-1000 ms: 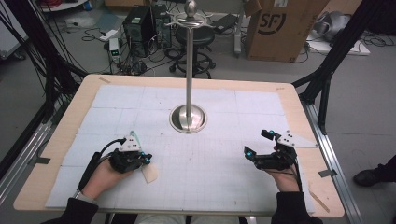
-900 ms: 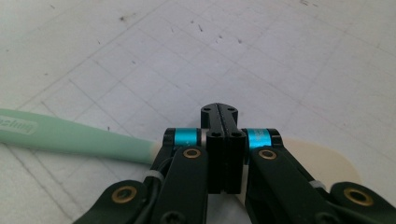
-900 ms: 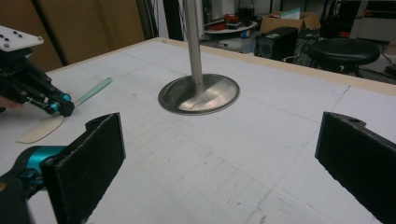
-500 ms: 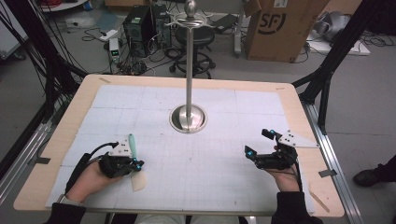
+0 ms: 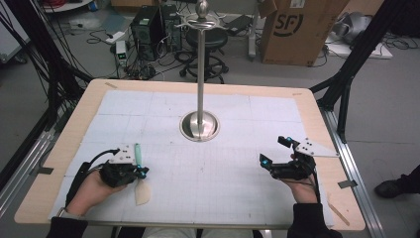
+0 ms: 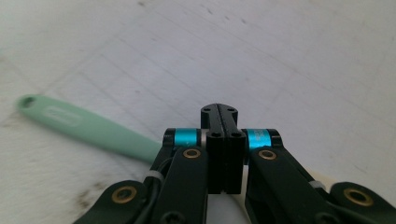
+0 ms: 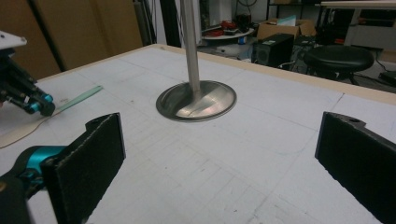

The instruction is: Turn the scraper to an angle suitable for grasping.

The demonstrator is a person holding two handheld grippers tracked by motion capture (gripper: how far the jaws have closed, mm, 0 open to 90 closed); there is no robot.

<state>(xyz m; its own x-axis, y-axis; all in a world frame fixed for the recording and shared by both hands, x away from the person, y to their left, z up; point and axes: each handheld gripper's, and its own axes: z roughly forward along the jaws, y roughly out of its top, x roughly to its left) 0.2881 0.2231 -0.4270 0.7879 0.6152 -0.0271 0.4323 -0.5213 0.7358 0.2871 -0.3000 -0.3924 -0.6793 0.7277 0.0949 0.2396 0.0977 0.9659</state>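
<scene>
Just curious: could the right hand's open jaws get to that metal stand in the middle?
Probably yes: the right gripper has bare mat between it and the stand.

Spatula [image 5: 138, 171] on mat [image 5: 223, 188], stand [image 5: 199, 125] behind it.

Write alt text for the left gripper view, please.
The left gripper points down at a white gridded mat, its two black jaws closed flat together. A mint-green spatula handle with a hanging hole lies on the mat, running from the left in behind the gripper.
</scene>
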